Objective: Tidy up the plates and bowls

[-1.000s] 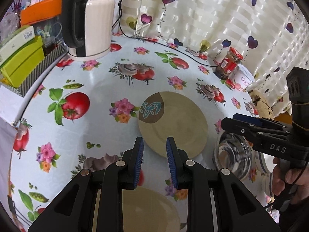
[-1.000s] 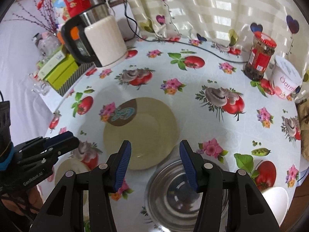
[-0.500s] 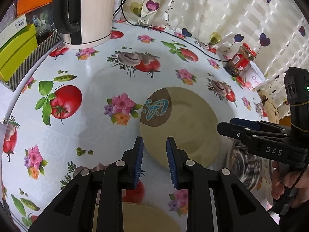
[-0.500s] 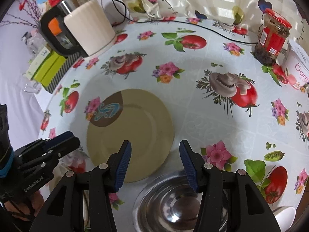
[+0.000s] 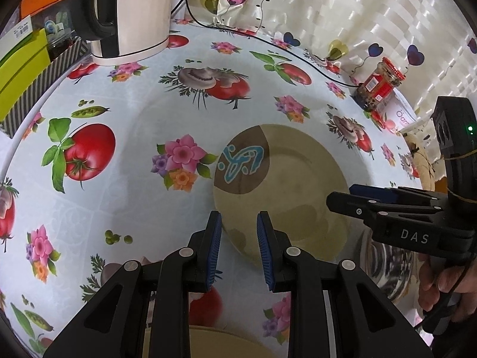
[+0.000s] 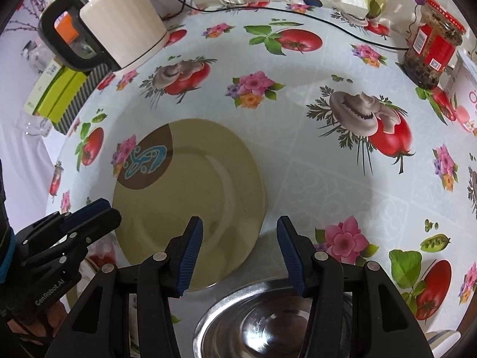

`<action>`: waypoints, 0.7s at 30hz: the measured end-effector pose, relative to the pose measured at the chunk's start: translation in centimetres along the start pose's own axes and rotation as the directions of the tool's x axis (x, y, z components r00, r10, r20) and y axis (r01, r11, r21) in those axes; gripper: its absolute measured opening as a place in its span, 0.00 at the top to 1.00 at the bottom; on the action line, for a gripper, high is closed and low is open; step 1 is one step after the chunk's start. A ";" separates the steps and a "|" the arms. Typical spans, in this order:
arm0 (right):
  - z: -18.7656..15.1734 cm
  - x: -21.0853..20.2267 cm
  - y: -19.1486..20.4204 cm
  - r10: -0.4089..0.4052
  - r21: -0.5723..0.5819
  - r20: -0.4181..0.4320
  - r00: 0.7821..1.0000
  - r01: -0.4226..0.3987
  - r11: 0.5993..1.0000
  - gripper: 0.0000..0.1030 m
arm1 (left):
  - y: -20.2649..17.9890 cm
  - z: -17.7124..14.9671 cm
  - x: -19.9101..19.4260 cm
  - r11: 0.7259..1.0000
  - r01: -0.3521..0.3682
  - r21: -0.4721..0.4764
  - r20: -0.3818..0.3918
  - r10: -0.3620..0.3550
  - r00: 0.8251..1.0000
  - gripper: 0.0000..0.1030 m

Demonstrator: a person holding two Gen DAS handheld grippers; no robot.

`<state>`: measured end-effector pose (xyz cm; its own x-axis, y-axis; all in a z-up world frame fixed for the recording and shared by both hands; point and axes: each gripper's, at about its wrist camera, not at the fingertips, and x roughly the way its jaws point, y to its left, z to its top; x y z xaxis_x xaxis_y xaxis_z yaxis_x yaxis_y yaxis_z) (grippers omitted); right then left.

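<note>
A tan plate [image 5: 286, 191] with a brown patch and blue motif lies flat on the table; it also shows in the right wrist view [image 6: 190, 200]. My left gripper [image 5: 238, 247] is open and empty, its tips at the plate's near left rim. My right gripper [image 6: 240, 250] is open and empty above the plate's near right rim, and shows from the side in the left wrist view [image 5: 387, 205]. A steel bowl [image 6: 268, 325] sits just below the right gripper, partly hidden by it. A second tan plate [image 5: 220, 343] lies under the left gripper.
A cream electric kettle [image 5: 131, 15] stands at the back left, its cord running along the curtain. A red-lidded jar [image 6: 432, 41] and a white tub [image 6: 468, 95] stand at the back right. Green boxes [image 5: 21, 71] sit at the left edge. A white bowl's rim [image 6: 441, 340] shows at lower right.
Both grippers have moved forward and lower toward the patterned plate, which looks larger and nearer. Both have stayed open and empty.
</note>
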<state>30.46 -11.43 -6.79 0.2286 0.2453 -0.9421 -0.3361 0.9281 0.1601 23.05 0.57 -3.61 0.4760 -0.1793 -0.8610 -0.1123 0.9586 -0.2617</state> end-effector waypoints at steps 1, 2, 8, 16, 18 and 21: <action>0.1 0.1 0.0 0.002 -0.001 -0.002 1.000 -0.002 1.000 0.54 | 0.1 0.0 0.0 1.000 0.002 -0.003 0.001 -0.002 1.000 0.75; 0.1 0.1 0.0 0.001 -0.001 -0.002 1.000 -0.001 1.000 0.56 | 0.1 0.0 0.0 1.000 0.004 -0.004 0.003 -0.004 1.000 0.75; 0.1 0.3 0.0 -0.005 0.007 0.005 1.000 0.005 1.000 0.68 | 0.1 0.0 -0.1 1.000 0.010 0.001 0.010 -0.010 1.000 0.75; 0.1 0.0 0.3 0.004 0.008 0.016 1.000 -0.004 1.000 0.78 | -0.5 0.0 -0.4 0.999 0.038 0.015 0.017 -0.038 0.999 0.75; 0.1 0.3 0.3 0.006 0.008 0.002 1.000 -0.006 1.000 0.78 | 0.0 0.0 -0.6 1.000 0.026 0.000 0.030 -0.026 0.999 0.75; 0.0 0.3 0.0 0.011 0.021 0.006 1.000 -0.011 1.000 0.78 | 1.0 0.2 -0.5 1.000 0.002 -0.030 0.035 -0.001 0.999 0.75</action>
<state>30.56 -11.36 -7.09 0.2303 0.2572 -0.9385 -0.3193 0.9310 0.1768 22.86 1.62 -3.33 0.5060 -0.1729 -0.8450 -0.1370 0.9512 -0.2767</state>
